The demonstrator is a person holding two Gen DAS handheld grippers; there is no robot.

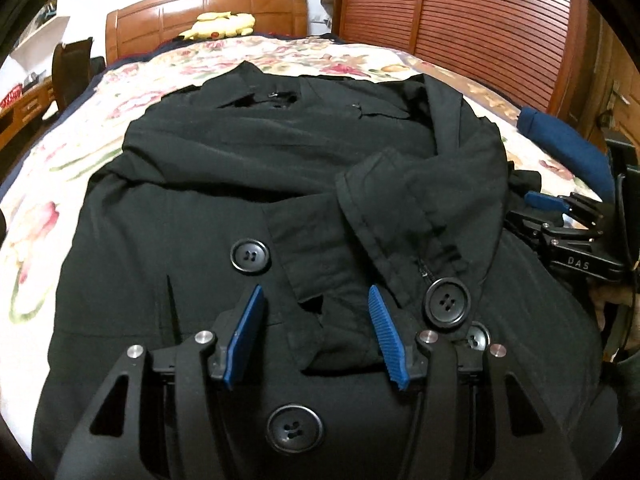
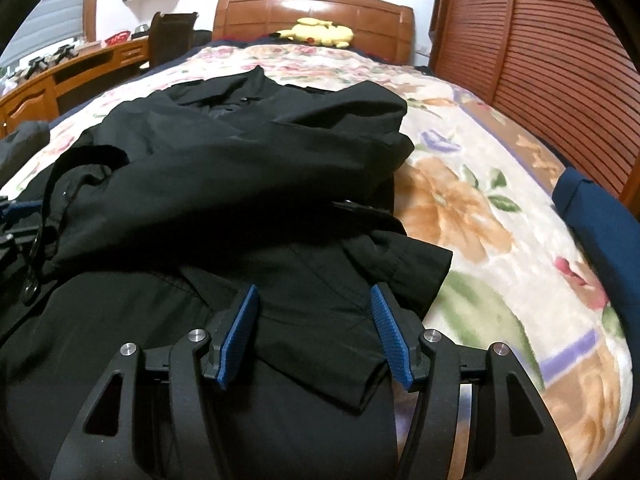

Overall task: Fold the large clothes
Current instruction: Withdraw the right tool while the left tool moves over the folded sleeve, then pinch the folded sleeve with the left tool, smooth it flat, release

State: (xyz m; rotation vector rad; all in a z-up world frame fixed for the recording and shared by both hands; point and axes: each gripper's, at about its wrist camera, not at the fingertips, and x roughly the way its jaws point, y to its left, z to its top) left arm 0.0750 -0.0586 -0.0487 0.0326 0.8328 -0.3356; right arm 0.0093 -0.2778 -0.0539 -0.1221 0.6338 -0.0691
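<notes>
A large black coat [image 1: 248, 184] lies spread on a floral blanket [image 1: 52, 168], collar toward the headboard. Its sleeves are folded across the chest, and one cuff [image 1: 384, 204] rests over the front. My left gripper [image 1: 316, 296] hovers open over the coat's front between the big black buttons [image 1: 250, 255], with nothing between its blue pads. My right gripper [image 2: 314, 294] stands open above the coat's [image 2: 248, 168] right side, over a flat black flap [image 2: 400, 268] near the edge. One blue pad [image 1: 542, 200] of the right gripper shows at the right of the left wrist view.
A wooden headboard [image 2: 312, 8] with a yellow plush toy [image 2: 316, 32] closes the far end of the bed. Slatted wooden doors [image 2: 560, 60] run along the right. A dark blue cloth [image 2: 600, 224] lies at the bed's right edge. A desk and chair [image 2: 172, 36] stand on the left.
</notes>
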